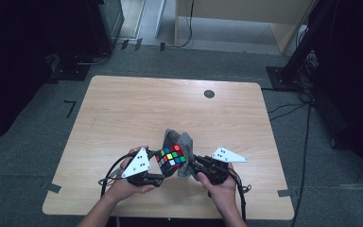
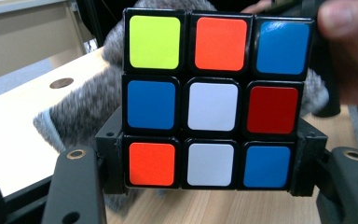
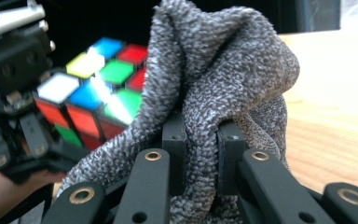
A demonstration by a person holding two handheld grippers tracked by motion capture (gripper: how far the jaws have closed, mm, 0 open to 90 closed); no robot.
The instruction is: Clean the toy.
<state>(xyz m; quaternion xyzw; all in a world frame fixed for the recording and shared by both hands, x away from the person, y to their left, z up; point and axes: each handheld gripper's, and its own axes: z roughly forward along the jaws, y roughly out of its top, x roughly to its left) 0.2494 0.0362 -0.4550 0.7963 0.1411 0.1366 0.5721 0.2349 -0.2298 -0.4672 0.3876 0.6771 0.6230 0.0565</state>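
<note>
Two hand-held grippers at the near bench edge. Left hand-held gripper: jaws clamped on one puzzle cube, raised. Right hand-held gripper: jaws pinched on one grey cloth, touching the cube's far side.

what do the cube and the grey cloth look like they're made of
Cube: likely hard plastic, a black body with glossy coloured tiles that catch the light. Cloth: soft looped fabric, perhaps terry or microfibre, with a nubbly grey weave that bunches in loose folds.
</note>
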